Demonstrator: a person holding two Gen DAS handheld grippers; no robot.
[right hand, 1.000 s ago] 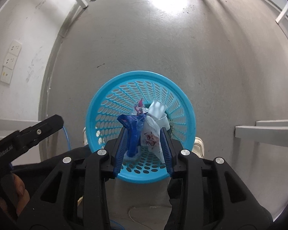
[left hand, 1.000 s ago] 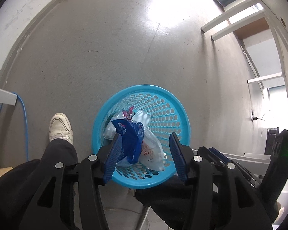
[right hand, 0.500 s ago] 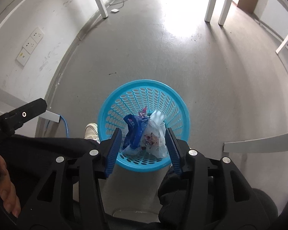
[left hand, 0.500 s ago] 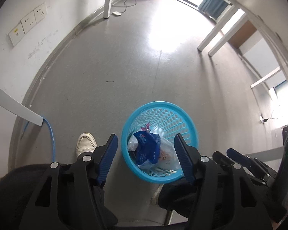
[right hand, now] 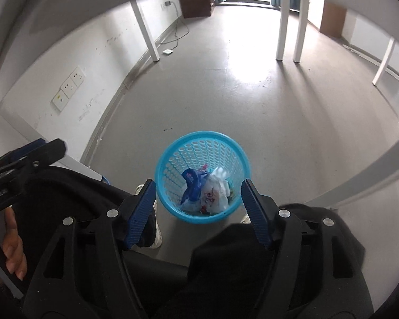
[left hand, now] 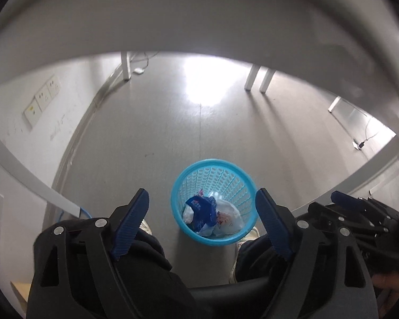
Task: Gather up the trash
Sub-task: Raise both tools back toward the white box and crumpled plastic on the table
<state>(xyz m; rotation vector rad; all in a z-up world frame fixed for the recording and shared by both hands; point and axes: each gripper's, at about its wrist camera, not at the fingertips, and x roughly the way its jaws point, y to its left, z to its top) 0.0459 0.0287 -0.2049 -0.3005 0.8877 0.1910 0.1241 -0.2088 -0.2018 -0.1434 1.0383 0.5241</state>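
A grey floor point(right hand: 279, 122) spreads below both cameras, with white table legs point(right hand: 279, 26) at its far end. On it stands a blue perforated basket point(right hand: 170, 156) point(left hand: 178, 186), between the person's white shoes point(right hand: 157, 228). Inside lie a white plastic bag point(right hand: 215, 194) point(left hand: 230, 216) and a blue wrapper point(right hand: 191, 183) point(left hand: 202, 210), touching. The left gripper point(left hand: 202, 223) and right gripper point(right hand: 198, 206) hang well above the basket, jaws spread wide, holding nothing.
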